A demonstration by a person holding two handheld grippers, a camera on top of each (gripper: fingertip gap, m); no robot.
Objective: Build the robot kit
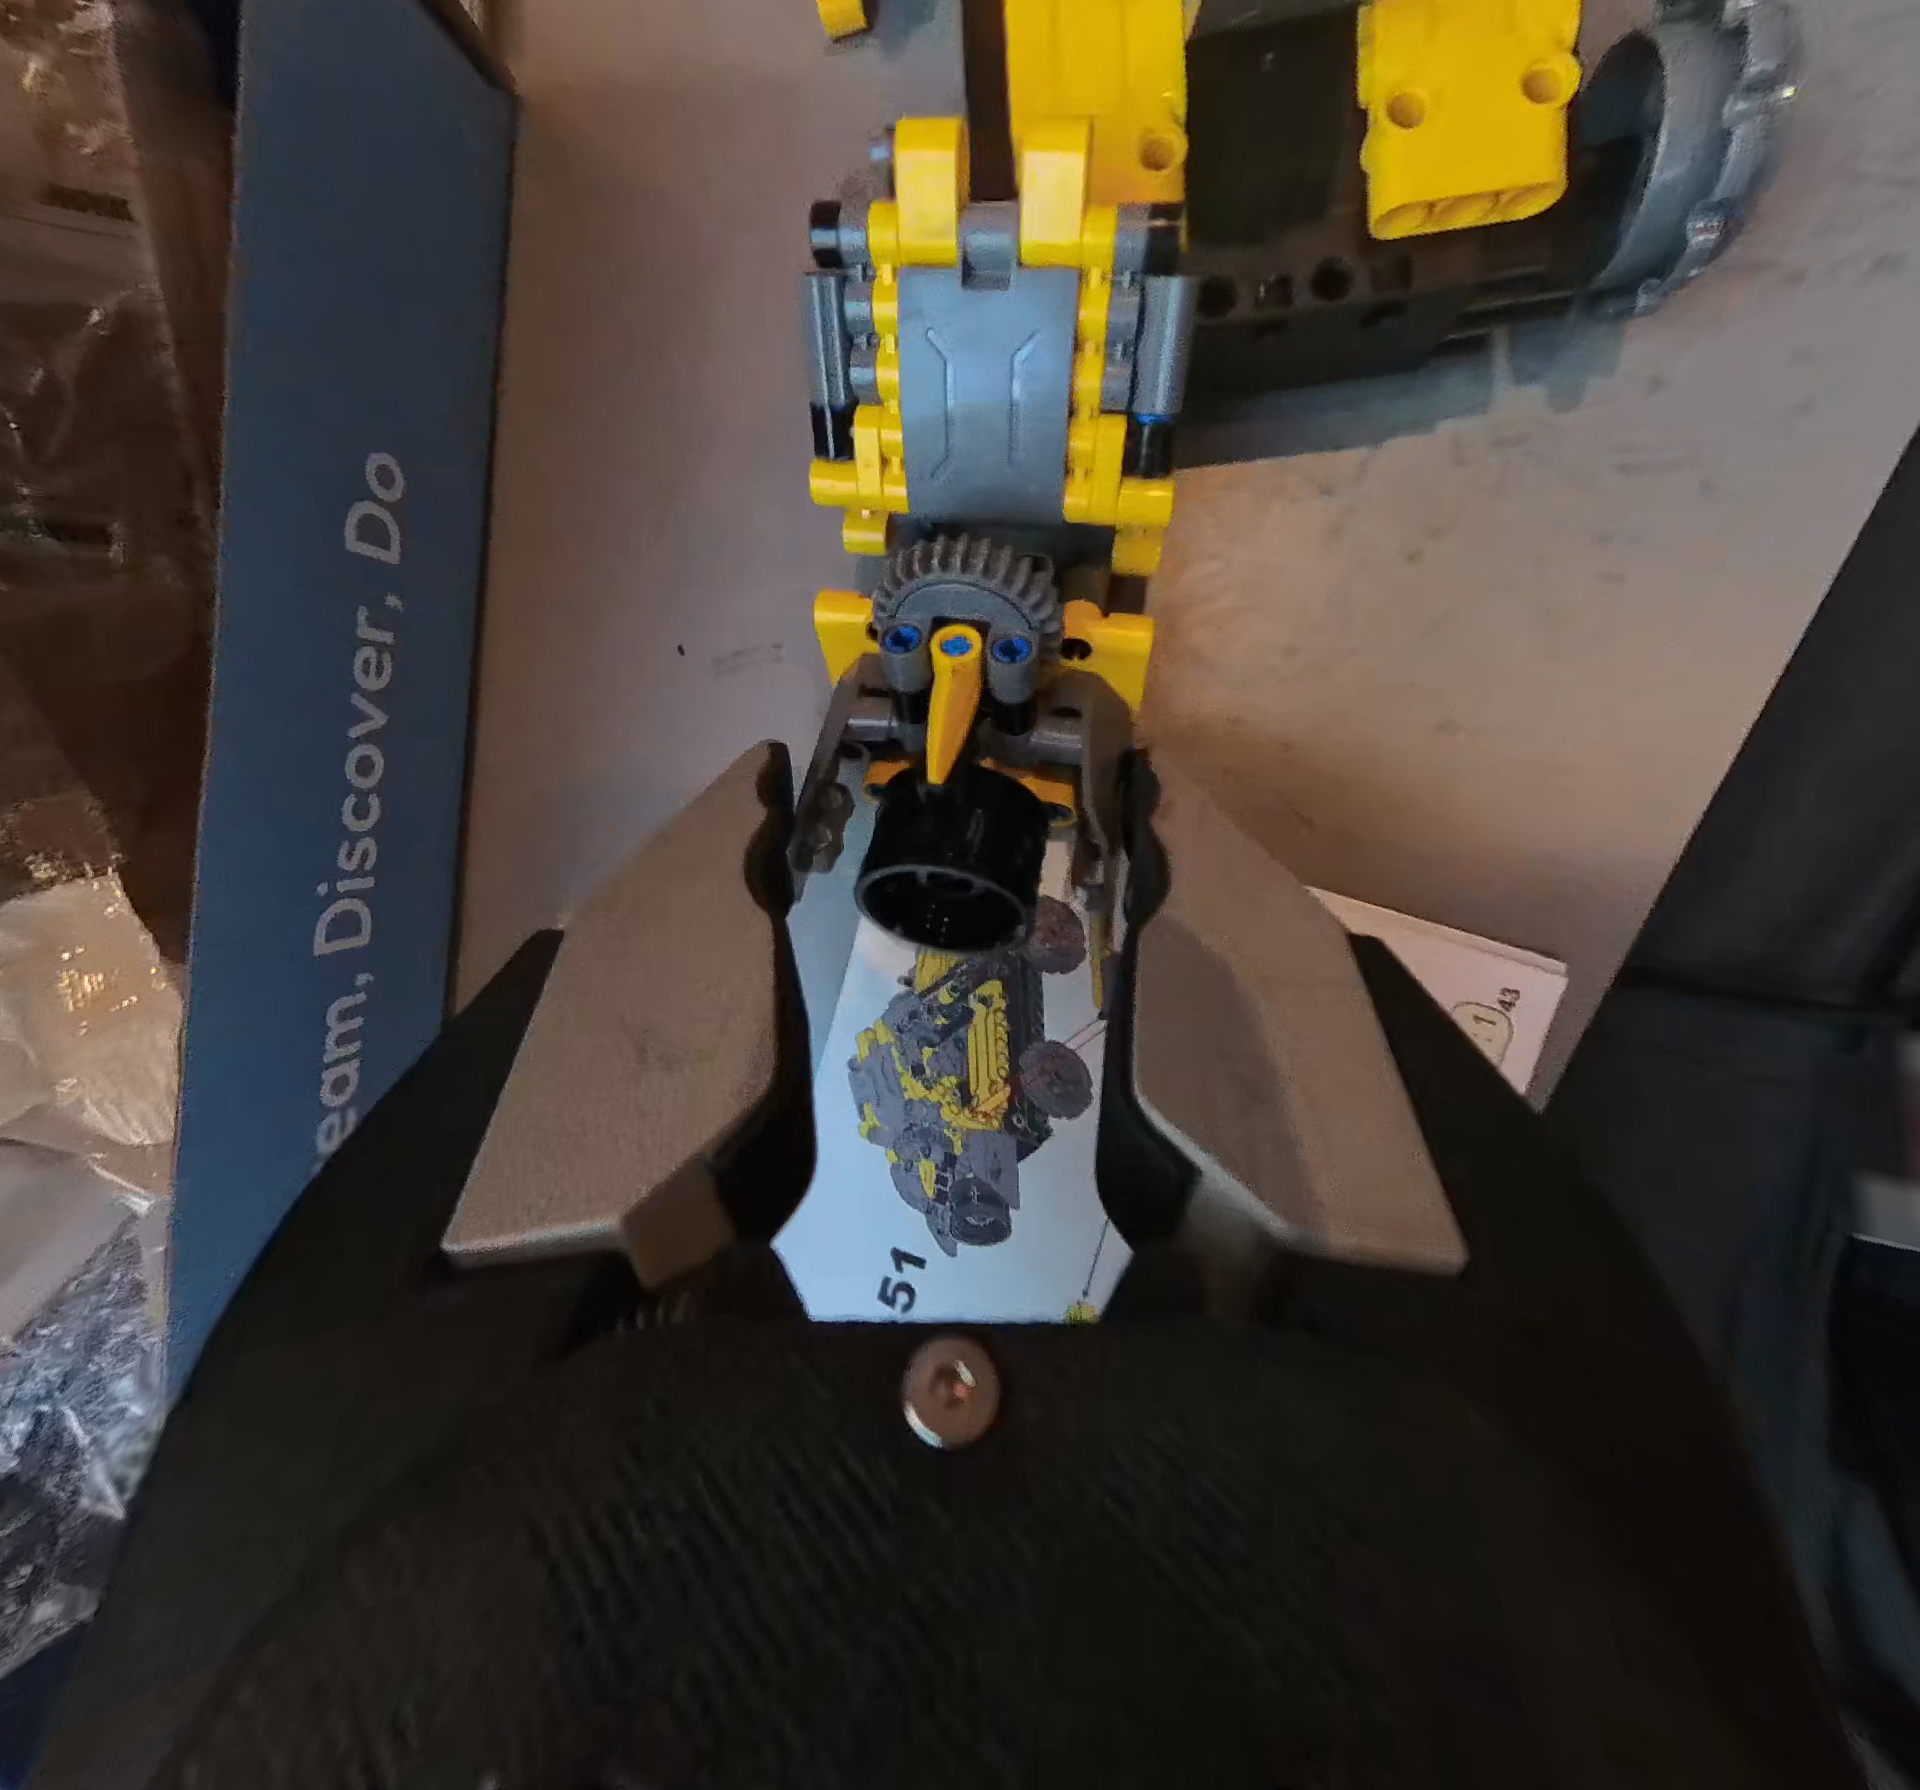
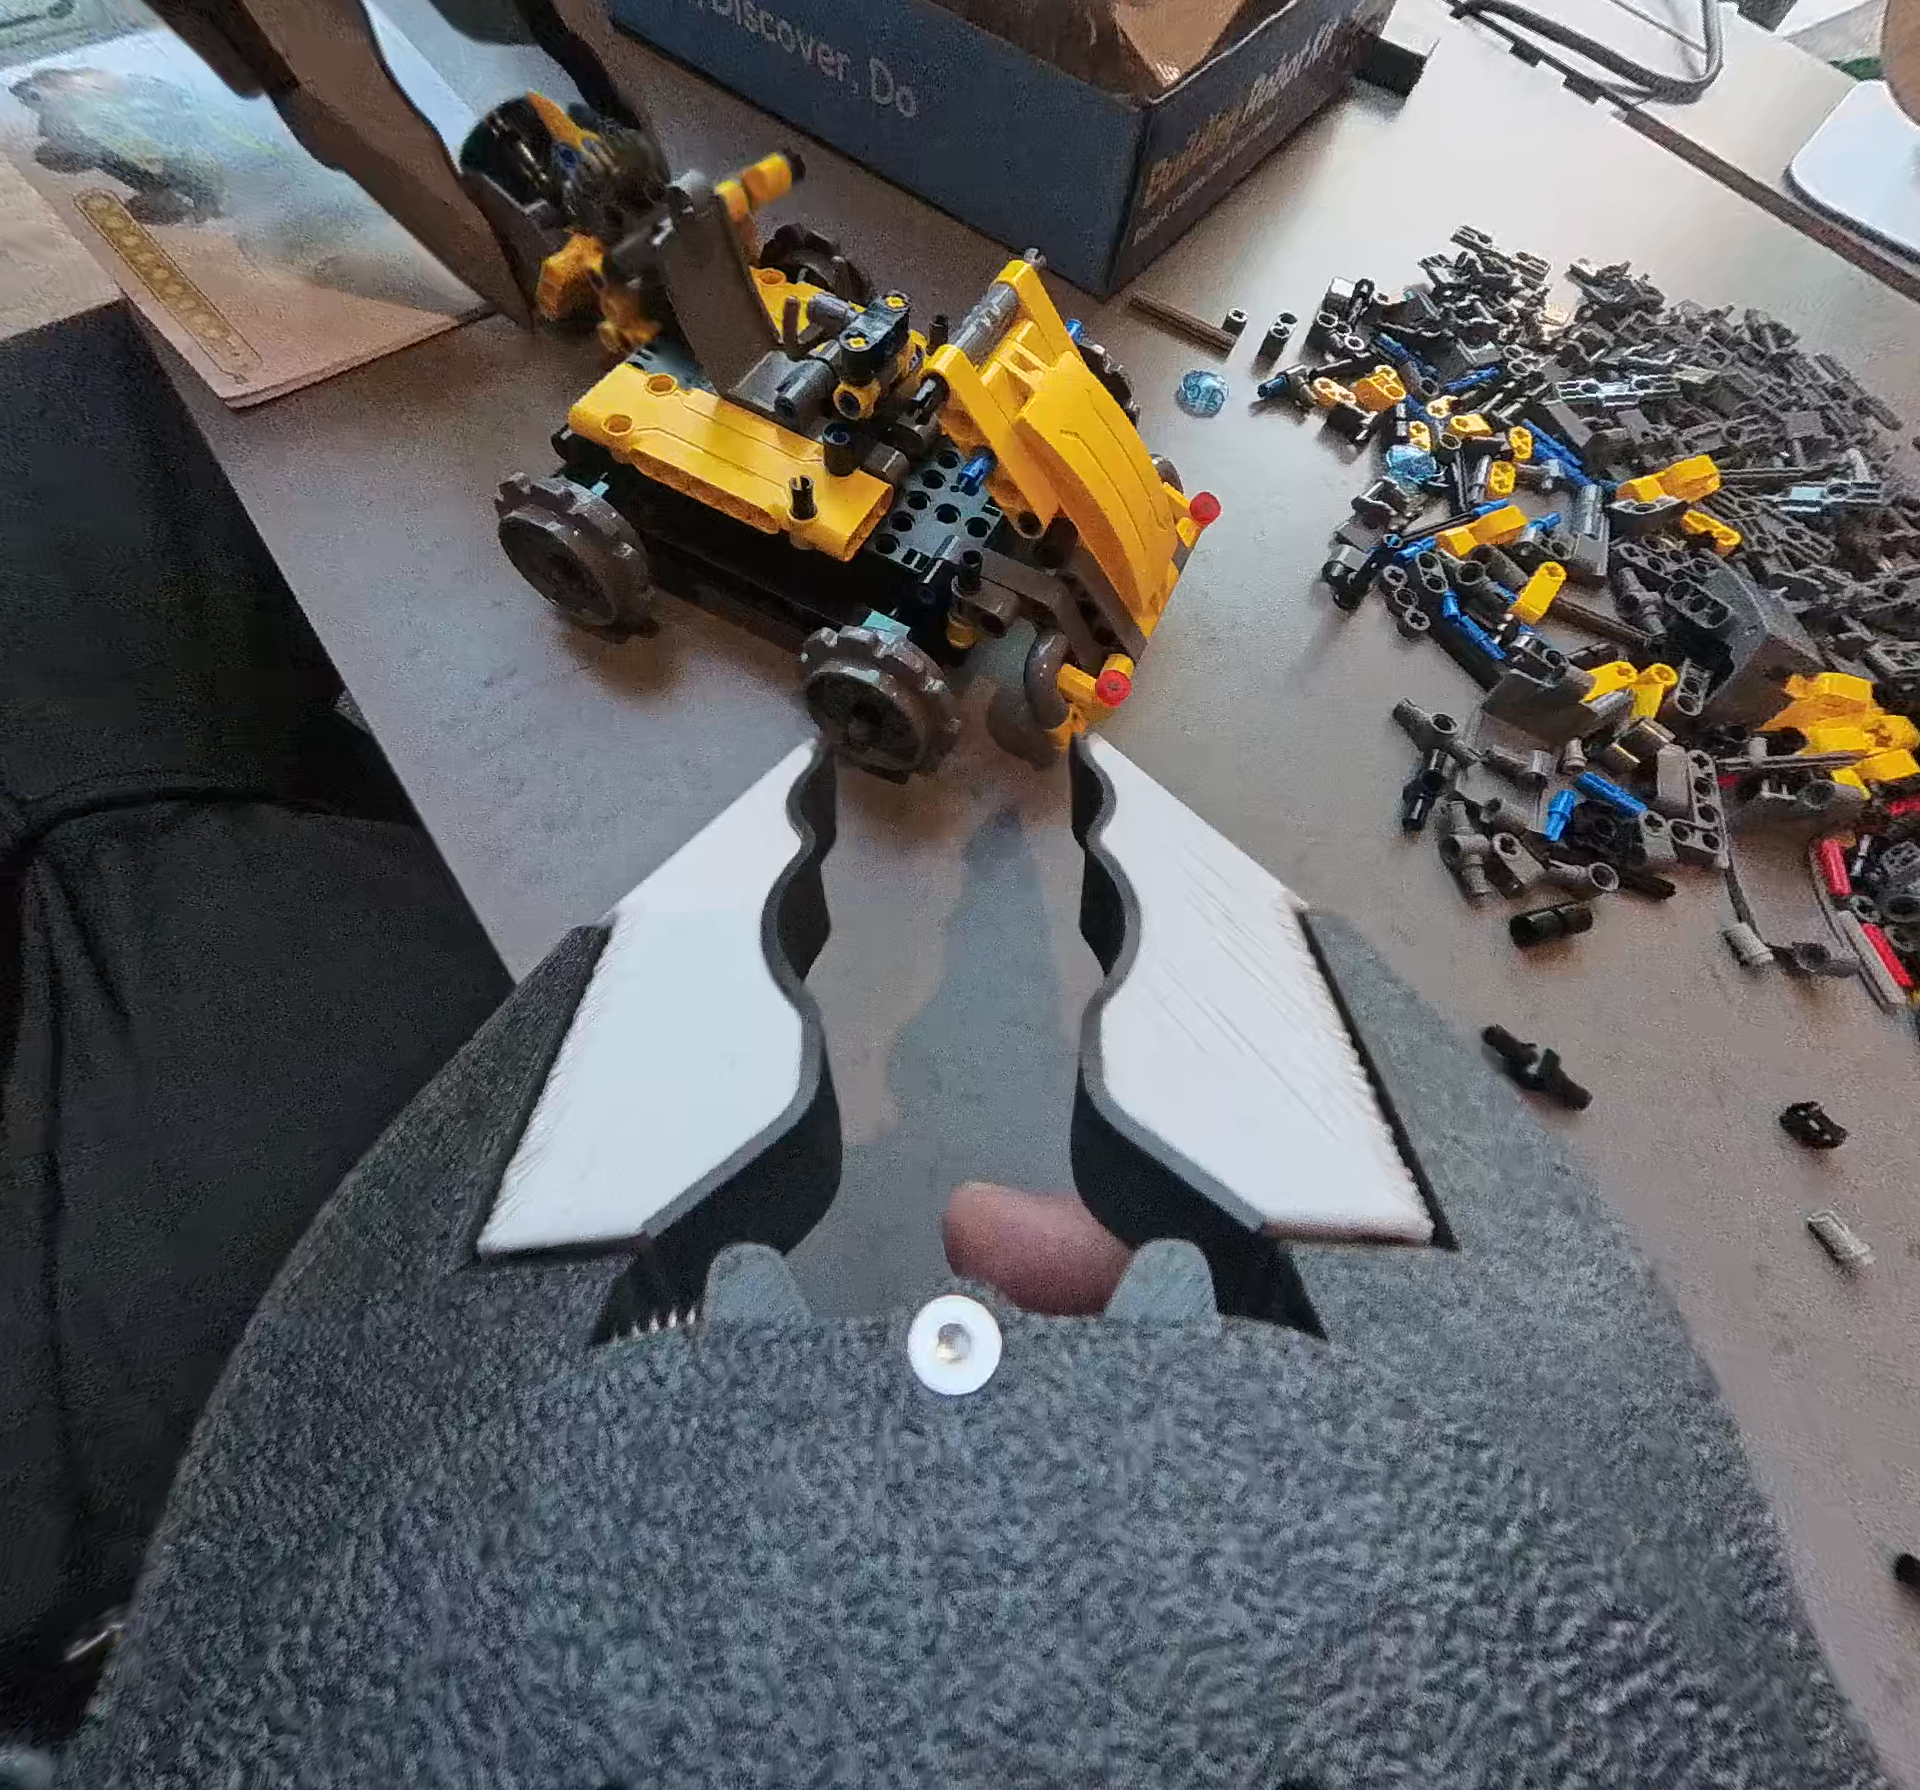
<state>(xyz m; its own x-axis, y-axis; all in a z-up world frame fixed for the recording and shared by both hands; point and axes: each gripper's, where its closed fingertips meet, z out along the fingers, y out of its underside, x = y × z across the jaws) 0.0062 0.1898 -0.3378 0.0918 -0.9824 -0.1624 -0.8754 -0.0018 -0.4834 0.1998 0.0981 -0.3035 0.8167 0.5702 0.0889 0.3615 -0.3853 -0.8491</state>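
The left gripper (image 1: 951, 795) has its jaws clamped on the front end of the yellow brick vehicle (image 1: 987, 410), which fills the upper middle of the left wrist frame on the desk (image 1: 675, 390), above an open instruction booklet (image 1: 956, 1117). A dark blue box (image 1: 343, 545) bearing pale lettering stands at left. The right gripper (image 2: 951, 764), jaws apart and empty, hovers just short of the vehicle's rear wheel (image 2: 873, 701); loose bricks (image 2: 1621, 535) lie at right.

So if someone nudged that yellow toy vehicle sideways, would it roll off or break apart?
The yellow brick-built vehicle would probably roll lengthwise rather than sideways, since it stands on toothed grey wheels. It likely feels light, being plastic snap-together pieces. Small parts such as the red studs might pop off. The left gripper, with its jaws on the front end, should steady it.
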